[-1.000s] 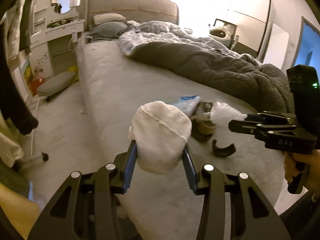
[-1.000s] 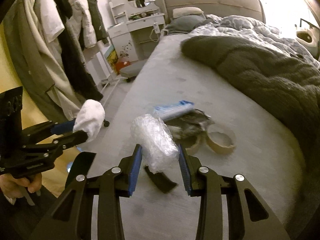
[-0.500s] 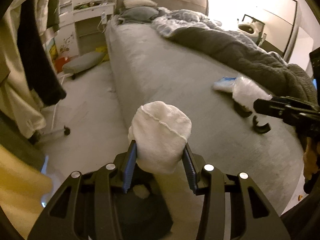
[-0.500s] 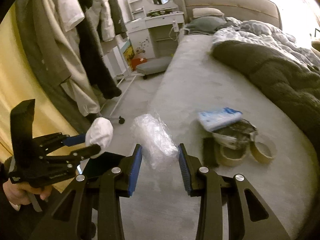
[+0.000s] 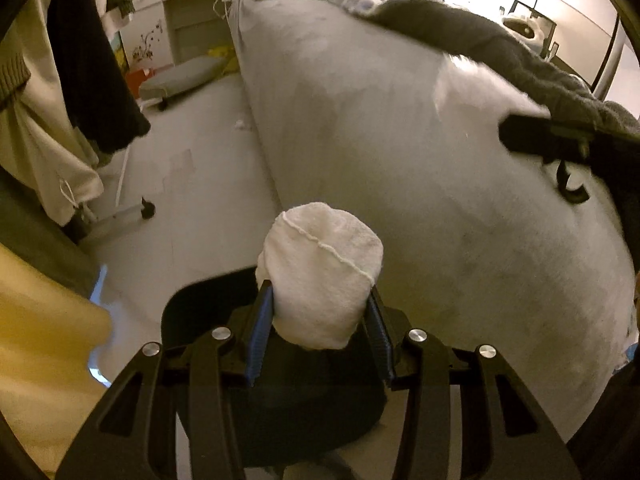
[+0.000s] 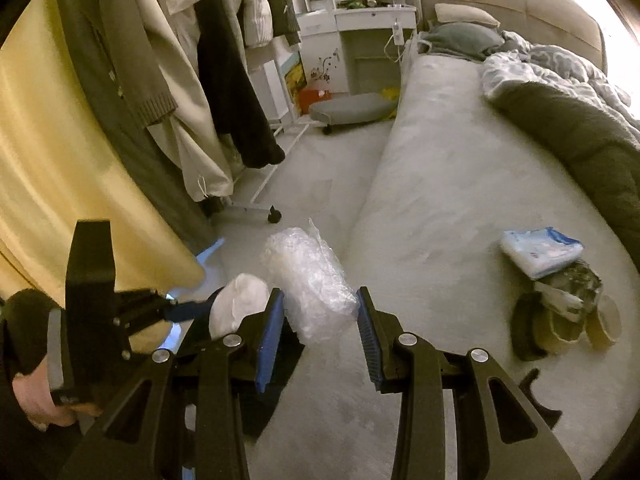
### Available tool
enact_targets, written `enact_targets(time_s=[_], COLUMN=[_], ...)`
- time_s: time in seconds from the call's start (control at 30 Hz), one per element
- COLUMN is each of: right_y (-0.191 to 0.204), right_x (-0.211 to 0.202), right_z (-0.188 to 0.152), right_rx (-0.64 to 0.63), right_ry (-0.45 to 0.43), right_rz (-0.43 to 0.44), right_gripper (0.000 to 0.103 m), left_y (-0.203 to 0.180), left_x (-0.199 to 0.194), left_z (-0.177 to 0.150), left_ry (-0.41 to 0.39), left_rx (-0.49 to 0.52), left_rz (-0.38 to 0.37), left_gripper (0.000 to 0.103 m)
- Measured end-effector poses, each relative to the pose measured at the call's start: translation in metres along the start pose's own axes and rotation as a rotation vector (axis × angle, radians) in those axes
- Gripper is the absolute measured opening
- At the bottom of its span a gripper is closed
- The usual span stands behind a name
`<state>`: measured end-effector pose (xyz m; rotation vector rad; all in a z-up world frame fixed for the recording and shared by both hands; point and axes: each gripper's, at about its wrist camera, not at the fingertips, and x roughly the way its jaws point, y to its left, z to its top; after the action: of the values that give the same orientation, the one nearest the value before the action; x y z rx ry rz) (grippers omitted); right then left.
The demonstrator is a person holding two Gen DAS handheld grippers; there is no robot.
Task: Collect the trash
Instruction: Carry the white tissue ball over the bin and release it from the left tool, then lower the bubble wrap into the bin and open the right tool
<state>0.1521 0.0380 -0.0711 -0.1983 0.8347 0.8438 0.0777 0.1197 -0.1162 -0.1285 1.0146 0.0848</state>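
Two pillows [image 6: 466,26] at headboard — grey bed [image 6: 440,200], clothes rack [image 6: 224,80] alongside.

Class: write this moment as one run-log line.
left gripper: shut on white wad | right gripper: shut on plastic wrap | below: dark bin

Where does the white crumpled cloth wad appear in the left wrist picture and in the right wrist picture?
Left wrist view: the white cloth wad sits at lower centre, clamped in the left gripper, above a dark bin.
Right wrist view: the same wad is at lower left, beside the bubble wrap held by the right gripper.
Shared landmark: the grey bed.
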Motion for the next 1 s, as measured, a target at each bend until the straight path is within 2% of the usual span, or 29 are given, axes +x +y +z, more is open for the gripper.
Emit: enact_targets(time_s=[0.37,0.7,0.9,1.0], right_y=[0.032,0.058,0.067,0.070], right_x=[0.045,0.086,0.111,0.122], right_z=[0.010,0.011,0.009,0.008], right_rx=[-0.041,-0.076,-0.085,-0.086], right_ry=[0.097,0.188,0.251,0.280], right_rz=[0.019,0.030,0.031,0.025], right_gripper=[0.037,0.037,0.037,0.037], left_y=[0.034,0.062,0.075,0.080], left_x=[0.033,0.045,0.046,0.042], left_z=[-0.033,-0.050,-0.056,-0.055], left_ry=[0.143,0.244,0.256,0.241], left_rx=[-0.058,-0.123,-0.153,-0.161], left_rz=[-0.010,-0.020,-0.021,-0.033], left_gripper=[0.047,0.048,0.055,0.065])
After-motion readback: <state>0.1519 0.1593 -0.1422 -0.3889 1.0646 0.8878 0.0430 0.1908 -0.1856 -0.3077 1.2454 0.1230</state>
